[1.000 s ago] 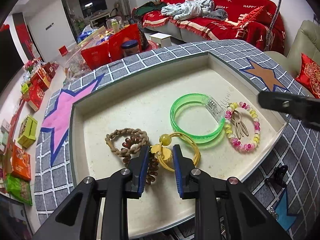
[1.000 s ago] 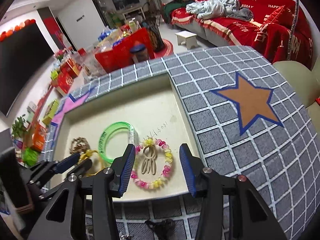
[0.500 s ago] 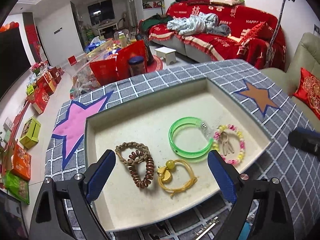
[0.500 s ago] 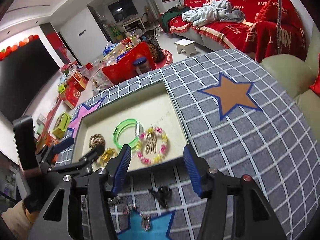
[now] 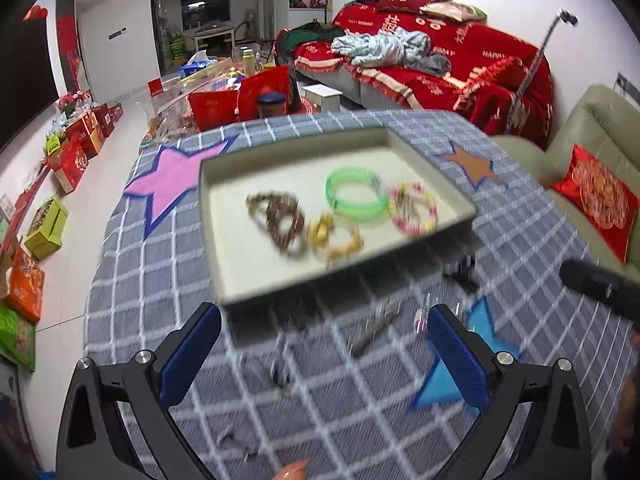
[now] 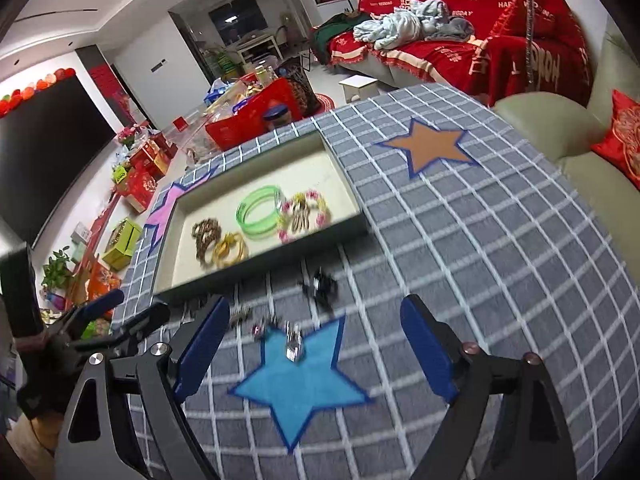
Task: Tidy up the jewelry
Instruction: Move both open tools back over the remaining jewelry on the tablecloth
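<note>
Look past your left claw, beyond the tray, to the red fabric sofa cover (image 5: 452, 60): you can read "HAPPY WEDDING" in pale letters, repeated across it. Ahead of your right claw the same cover (image 6: 480, 12) carries large pale Chinese characters, too blurred to read.

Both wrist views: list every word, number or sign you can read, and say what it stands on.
"HAPPY": white print on the red sofa cover, in both views.
The cover's other white lettering and large characters: too small or cut off to read.
Boxes on the floor: print too blurred.
Tray: blurred, no text readable.
</note>
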`<action>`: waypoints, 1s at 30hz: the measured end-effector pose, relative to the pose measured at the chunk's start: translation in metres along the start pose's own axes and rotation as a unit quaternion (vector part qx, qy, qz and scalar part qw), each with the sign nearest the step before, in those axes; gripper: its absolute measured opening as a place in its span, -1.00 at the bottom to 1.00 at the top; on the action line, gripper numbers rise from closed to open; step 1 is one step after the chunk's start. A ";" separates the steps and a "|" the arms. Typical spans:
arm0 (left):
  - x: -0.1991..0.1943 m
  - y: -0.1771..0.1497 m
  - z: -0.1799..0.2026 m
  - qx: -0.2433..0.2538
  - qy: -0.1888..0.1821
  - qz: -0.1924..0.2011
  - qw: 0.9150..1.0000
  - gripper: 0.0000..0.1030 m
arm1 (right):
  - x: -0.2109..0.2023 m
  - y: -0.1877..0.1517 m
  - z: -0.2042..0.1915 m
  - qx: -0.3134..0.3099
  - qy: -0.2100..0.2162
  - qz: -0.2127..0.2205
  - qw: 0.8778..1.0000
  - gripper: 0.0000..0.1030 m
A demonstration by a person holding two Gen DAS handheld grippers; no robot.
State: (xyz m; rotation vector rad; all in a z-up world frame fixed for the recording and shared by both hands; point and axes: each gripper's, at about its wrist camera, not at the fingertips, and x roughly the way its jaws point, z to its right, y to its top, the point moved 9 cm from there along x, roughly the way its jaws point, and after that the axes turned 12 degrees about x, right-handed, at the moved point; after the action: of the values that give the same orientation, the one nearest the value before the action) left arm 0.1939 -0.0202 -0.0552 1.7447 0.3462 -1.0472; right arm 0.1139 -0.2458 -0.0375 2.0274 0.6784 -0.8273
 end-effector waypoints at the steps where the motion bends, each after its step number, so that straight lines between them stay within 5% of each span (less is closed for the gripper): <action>1: -0.001 -0.006 0.001 0.002 0.003 -0.003 1.000 1.00 | -0.002 -0.007 0.000 -0.003 -0.003 -0.004 1.000 0.74; 10: 0.015 -0.051 0.005 -0.001 0.013 -0.043 0.999 1.00 | 0.012 -0.047 0.004 -0.032 -0.037 -0.041 0.998 0.74; 24: 0.047 -0.038 0.018 0.037 -0.013 -0.047 0.998 1.00 | 0.049 -0.057 0.006 -0.063 -0.058 -0.070 0.994 0.71; 30: 0.055 -0.030 0.027 0.067 -0.015 -0.045 0.997 1.00 | 0.061 -0.060 0.001 -0.090 -0.058 -0.079 0.991 0.35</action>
State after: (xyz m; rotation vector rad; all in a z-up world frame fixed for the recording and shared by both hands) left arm 0.1933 -0.0437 -0.1187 1.8447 0.3461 -1.1835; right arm 0.1106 -0.2057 -0.1129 1.7670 0.8259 -0.9335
